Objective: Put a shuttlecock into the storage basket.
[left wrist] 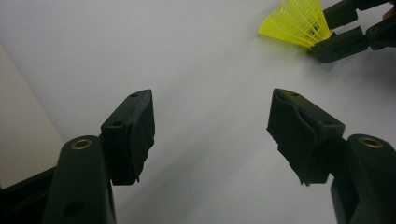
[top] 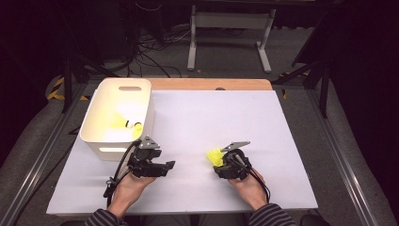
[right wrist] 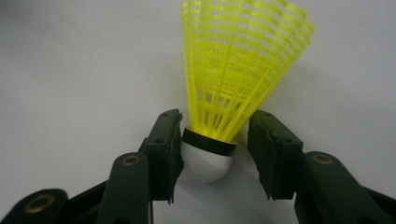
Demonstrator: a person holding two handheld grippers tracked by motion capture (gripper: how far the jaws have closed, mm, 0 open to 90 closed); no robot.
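Lying on the white desk (top: 197,117) near its front edge, a yellow shuttlecock (right wrist: 233,70) is framed by the right gripper (right wrist: 215,140). The jaws are set around the white cork base: the left one seems to touch it, while a gap is seen at the right one, so the shuttlecock is not yet clamped. The left gripper (left wrist: 210,130) is held with its jaws wide apart and nothing between them (just above the desk, towards the front left). A white bin (top: 117,113) stands at the desk's far left corner, with something yellow seen inside it.
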